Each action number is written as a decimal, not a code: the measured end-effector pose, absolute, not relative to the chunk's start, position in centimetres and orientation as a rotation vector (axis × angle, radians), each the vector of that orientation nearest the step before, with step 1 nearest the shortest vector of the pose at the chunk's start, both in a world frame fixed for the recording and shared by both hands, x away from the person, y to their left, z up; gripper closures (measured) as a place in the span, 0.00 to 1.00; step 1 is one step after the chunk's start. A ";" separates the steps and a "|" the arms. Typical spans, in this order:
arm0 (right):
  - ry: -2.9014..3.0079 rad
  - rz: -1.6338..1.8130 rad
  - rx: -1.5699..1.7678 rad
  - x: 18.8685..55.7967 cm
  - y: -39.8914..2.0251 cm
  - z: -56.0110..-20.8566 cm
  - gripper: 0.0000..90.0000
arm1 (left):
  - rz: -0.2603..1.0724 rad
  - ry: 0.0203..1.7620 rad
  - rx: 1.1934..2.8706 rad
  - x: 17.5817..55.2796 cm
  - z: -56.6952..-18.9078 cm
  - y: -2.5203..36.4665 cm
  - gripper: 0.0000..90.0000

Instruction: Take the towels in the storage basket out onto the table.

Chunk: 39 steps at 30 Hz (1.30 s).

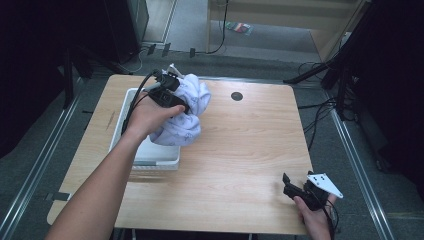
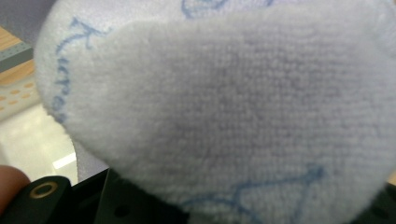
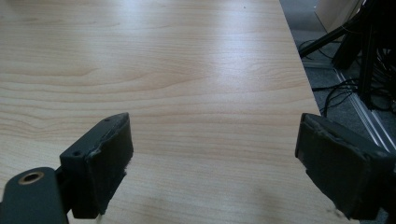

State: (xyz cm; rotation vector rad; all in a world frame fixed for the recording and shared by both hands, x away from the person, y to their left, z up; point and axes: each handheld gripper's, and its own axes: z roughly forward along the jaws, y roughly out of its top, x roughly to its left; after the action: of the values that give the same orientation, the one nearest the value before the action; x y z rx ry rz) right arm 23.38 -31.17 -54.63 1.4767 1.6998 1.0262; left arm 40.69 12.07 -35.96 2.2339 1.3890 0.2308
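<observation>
High view: left gripper [image 1: 172,95] sits over the far-left part of the table [image 1: 240,150], jaws clamped on a bunched white towel [image 1: 182,117] with pale blue print. Towel hangs as a rumpled bundle from the gripper, its lower folds spilling over the right rim of a white tray [image 1: 150,156]; part of it lies past the tray's edge, above the wood. Whether the lowest fold touches the table, cannot tell. Left hand [image 1: 147,117] wraps the gripper body from the near side, black cable trailing up and back over the wrist. Left gripper view: terry cloth [image 2: 233,116] right up against the lens, blue lettering at its edges, a strip of the tray's pale floor [image 2: 32,140] at lower left. Right gripper [image 1: 295,191] rests at the near-right corner of the table, well apart from towel and tray, held in the right hand [image 1: 315,215], grey plate on top. Right gripper view: jaws stand wide apart, nothing between them, bare wood grain [image 3: 187,84] ahead, table edge and floor cables off to the right. A small dark round mark [image 1: 237,96] lies on the table beyond the towel, to its right.
</observation>
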 end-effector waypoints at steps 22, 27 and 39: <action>1.700 1.027 1.479 23.4 -31.2 -54.6 0.13 | 0.212 1.314 2.300 40.7 -36.7 7.1 0.58; 1.701 1.027 1.478 23.4 -31.2 -54.6 0.13 | 0.203 1.298 2.308 40.7 -36.8 6.3 0.58; 1.697 1.028 1.473 23.4 -31.2 -54.6 0.13 | 0.184 1.257 2.329 40.5 -37.7 3.8 0.58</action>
State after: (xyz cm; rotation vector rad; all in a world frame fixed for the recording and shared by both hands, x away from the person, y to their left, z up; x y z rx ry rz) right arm 23.38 -31.20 -54.63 1.4732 1.6975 1.0281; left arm 40.53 3.81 -37.65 2.3290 1.2571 0.1843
